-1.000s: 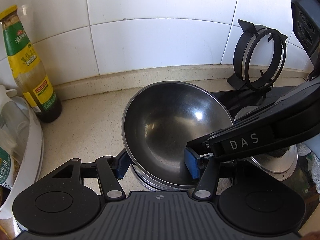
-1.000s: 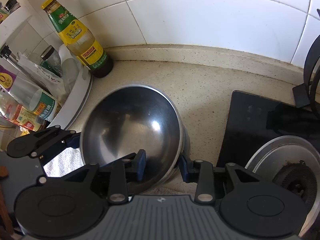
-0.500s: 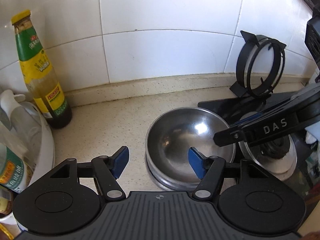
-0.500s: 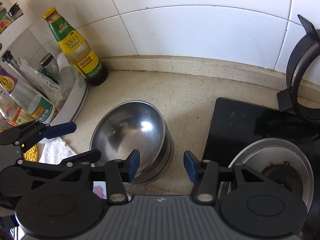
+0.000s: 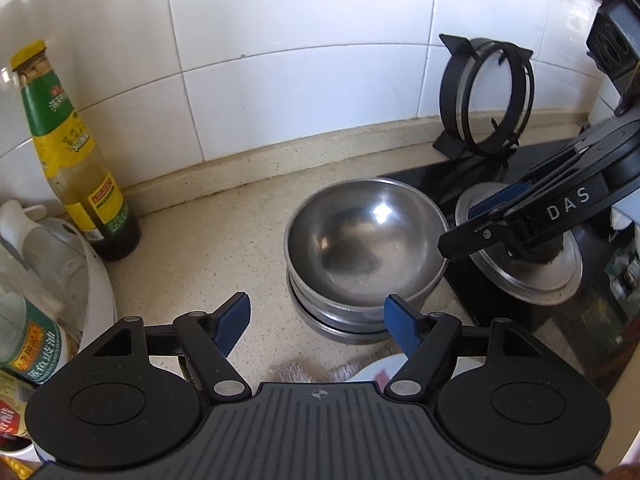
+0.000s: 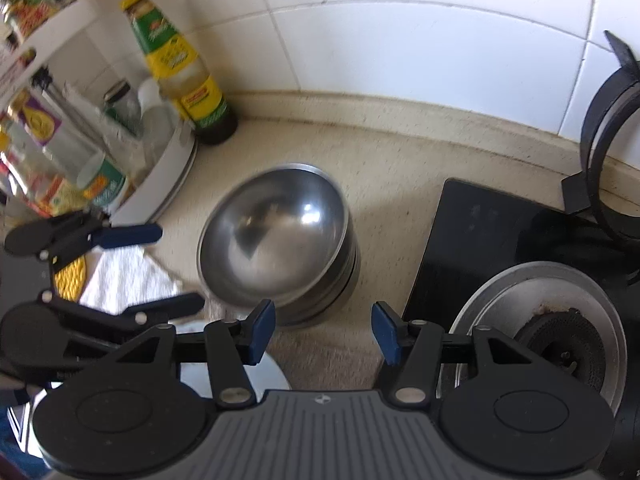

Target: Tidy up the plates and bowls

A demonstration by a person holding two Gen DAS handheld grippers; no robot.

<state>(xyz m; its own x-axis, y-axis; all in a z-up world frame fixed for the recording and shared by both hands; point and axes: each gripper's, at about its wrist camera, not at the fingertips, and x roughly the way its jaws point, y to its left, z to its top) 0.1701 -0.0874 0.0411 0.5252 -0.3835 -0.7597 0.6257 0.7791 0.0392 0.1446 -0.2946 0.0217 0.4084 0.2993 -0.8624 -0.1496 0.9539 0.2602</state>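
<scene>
Steel bowls point(image 5: 366, 240) stacked, beyond both gaping grippers point(image 5: 316, 322)

A home kitchen. White wall tiles point(image 5: 304, 80) back a speckled beige countertop point(image 5: 208, 240), with a gas burner point(image 6: 560, 356) set in a black hob point(image 6: 472, 240). A sauce bottle point(image 5: 76, 168) and stacked steel bowls point(image 5: 360, 248) stand nearby.

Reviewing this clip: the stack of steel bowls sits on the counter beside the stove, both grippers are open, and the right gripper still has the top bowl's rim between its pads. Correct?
Not quite. The right gripper holds nothing: in the right wrist view its pads stand apart, short of the stack of steel bowls, after just opening. The rest holds: the stack sits on the counter beside the stove, and the left gripper is open.
</scene>
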